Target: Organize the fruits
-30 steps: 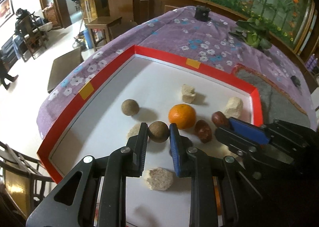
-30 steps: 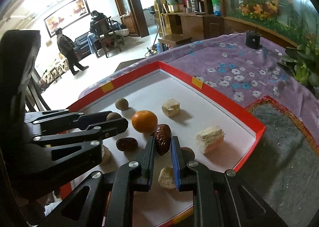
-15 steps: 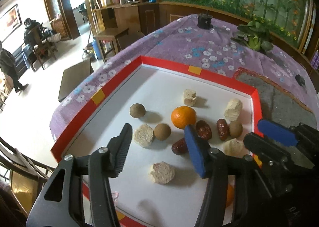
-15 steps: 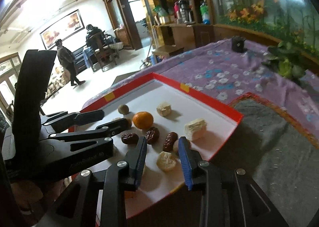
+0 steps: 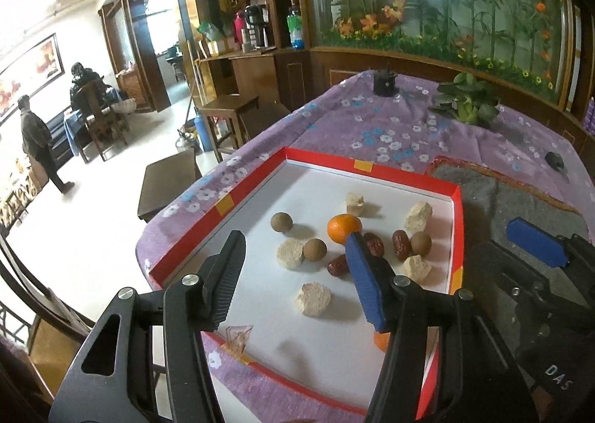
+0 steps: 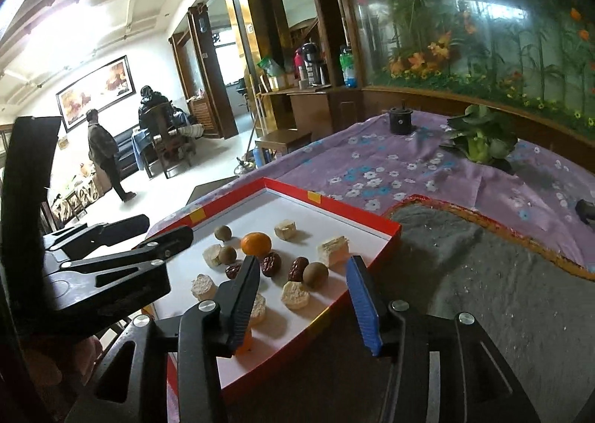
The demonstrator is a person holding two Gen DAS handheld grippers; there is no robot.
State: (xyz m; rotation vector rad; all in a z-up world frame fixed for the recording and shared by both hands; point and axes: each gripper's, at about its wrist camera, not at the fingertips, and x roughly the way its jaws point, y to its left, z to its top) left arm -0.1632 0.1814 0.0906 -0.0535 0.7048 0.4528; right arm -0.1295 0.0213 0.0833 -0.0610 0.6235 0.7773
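A white tray with a red rim [image 5: 372, 166] holds an orange [image 5: 344, 227], three brown round fruits [image 5: 315, 249], three red dates [image 5: 401, 244] and several pale chunks [image 5: 313, 299]. My left gripper [image 5: 293, 240] hangs open above the tray's near side, holding nothing. A second orange [image 5: 381, 341] peeks out behind its blue finger. In the right wrist view my right gripper [image 6: 302, 261] hovers over the tray's right corner. Its jaws are opening and nothing is gripped between them. A date [image 6: 297, 268] and a brown fruit [image 6: 315, 275] lie below it.
The tray rests on a purple flowered cloth [image 5: 372, 125]. A grey mat with a woven edge [image 6: 483, 274] lies right of it. A potted plant [image 6: 479, 140] and a small black pot [image 6: 399, 121] stand at the back. Clear wrapper [image 5: 238, 335] lies by the near rim.
The left gripper let go of a brown round fruit and the right gripper let go of a red date. Both opened and drew back and up from the tray.
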